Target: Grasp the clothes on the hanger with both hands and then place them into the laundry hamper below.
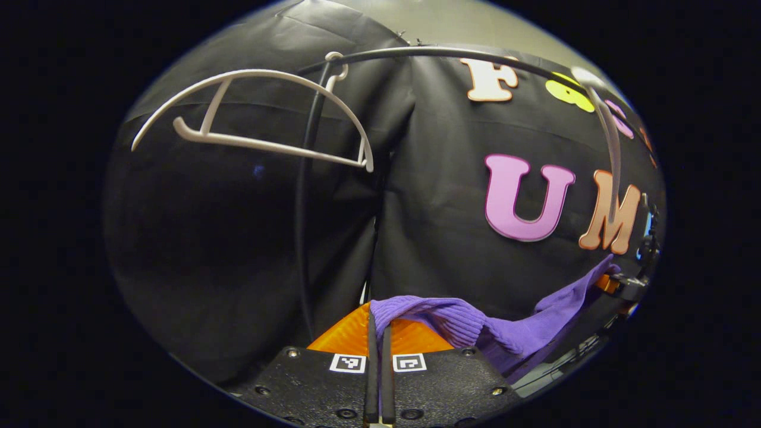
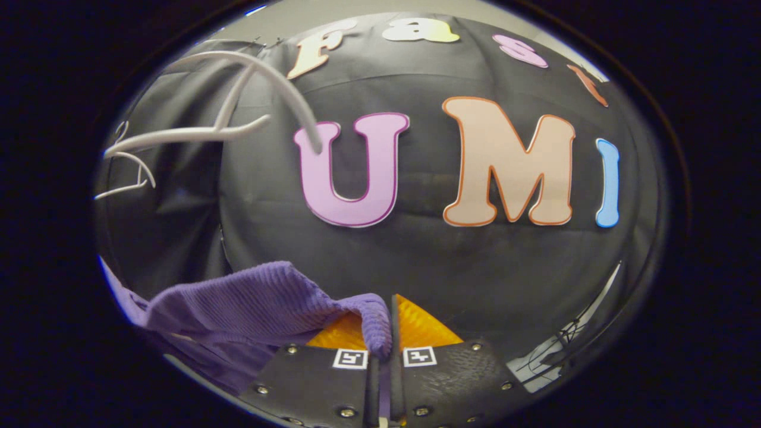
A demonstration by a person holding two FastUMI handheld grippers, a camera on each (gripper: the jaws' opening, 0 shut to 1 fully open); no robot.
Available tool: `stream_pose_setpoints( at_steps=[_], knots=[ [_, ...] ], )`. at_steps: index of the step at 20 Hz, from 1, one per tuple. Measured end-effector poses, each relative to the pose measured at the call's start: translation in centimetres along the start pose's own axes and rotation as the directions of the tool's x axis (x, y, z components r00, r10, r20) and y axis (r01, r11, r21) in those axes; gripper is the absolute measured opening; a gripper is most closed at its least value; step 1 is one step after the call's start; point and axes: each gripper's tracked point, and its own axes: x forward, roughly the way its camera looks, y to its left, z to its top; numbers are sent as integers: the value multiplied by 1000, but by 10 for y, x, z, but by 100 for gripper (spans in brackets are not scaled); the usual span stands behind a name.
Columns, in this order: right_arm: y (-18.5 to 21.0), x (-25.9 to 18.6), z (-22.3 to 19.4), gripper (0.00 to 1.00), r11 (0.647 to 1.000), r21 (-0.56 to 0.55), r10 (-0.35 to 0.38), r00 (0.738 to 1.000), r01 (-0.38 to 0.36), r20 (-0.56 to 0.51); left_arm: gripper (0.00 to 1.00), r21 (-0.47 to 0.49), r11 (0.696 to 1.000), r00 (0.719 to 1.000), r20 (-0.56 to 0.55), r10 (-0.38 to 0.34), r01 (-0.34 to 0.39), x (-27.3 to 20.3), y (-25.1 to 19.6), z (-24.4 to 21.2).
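Purple garment (image 1: 475, 333) pinched by both grippers; bare hangers (image 1: 255, 119) overhead.

A thin black metal rail (image 1: 428, 51) arches across the left gripper view from eleven to one o'clock, and a black upright pole (image 1: 302, 226) drops from its eleven-o'clock end toward six. Two things hang on the rail. A white plastic clothes hanger (image 1: 261, 74) hooks on at eleven and spreads toward ten o'clock, tilted, its lower bar sloping down toward the centre. A second pale hanger (image 1: 612, 148) hangs at two o'clock, seen edge-on. In the right gripper view both hangers sit at ten o'clock: one large (image 2: 261, 74), one small behind it (image 2: 140, 166).
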Motion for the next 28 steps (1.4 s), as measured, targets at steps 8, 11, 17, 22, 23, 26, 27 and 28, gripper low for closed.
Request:
stream_pose_setpoints(
  at_steps=[8, 11, 17, 22, 23, 26, 27, 28],
  knots=[
    [62, -38, -30, 7, 991, -31, 131, 990, -133, -59, 3, 42, 986, 978, -145, -152, 159, 8, -78, -70],
    [85, -52, -37, 7, 983, -19, 178, 981, -180, -75, 3, 42, 969, 957, -170, -234, 245, 7, -118, -82],
    [117, -73, -70, 7, 964, -12, 260, 955, -264, -142, 4, -23, 929, 905, -217, -365, 369, 10, -177, -102],
    [124, -80, -106, 7, 959, -33, 268, 938, -281, -220, 3, -31, 919, 873, -300, -384, 393, 11, -189, -137],
    [121, -81, -117, 8, 959, -34, 267, 935, -282, -235, 4, -26, 920, 870, -315, -379, 391, 11, -187, -146],
    [122, -83, -145, 7, 960, -19, 261, 921, -278, -288, 4, -27, 920, 855, -361, -373, 390, 13, -190, -164],
    [120, -84, -151, 7, 961, -18, 259, 917, -277, -302, 4, -26, 919, 846, -381, -373, 393, 12, -191, -171],
    [121, -84, -157, 12, 961, -19, 258, 913, -277, -315, 7, -23, 918, 840, -394, -373, 397, 10, -187, -177]
  ],
)
